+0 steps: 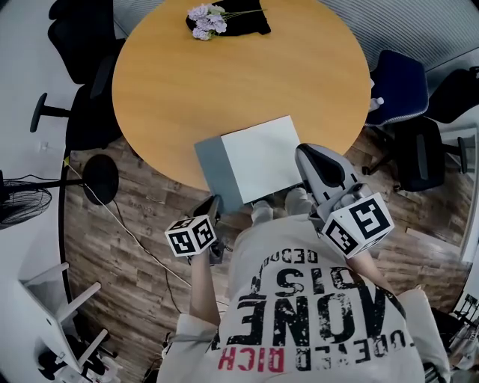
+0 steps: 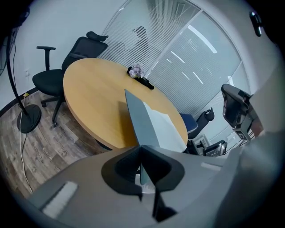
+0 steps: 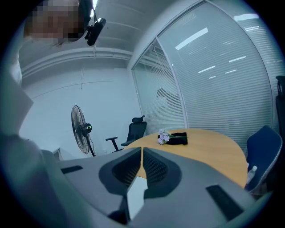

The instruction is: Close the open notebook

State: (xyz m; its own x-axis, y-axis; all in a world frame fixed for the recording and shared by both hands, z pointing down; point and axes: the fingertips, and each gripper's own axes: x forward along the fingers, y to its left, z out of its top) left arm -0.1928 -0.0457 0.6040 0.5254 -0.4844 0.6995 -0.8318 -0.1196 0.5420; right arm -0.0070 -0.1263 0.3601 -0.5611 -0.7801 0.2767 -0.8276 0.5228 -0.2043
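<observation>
Since the left tool (image 1: 213,204) is clamped on the grey cover (image 1: 212,166) of the open notebook (image 1: 247,161) at the table's (image 1: 187,82) near edge, I'd guess that flap swings rightward over the white page (image 1: 268,148), with the right tool (image 1: 305,153) pinched shut and empty just beside it.

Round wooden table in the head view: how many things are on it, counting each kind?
Grey-covered notebook with white paper pages: 1
Bunch of pale purple flowers: 1
Black cloth-like bundle: 1
Total: 3
</observation>
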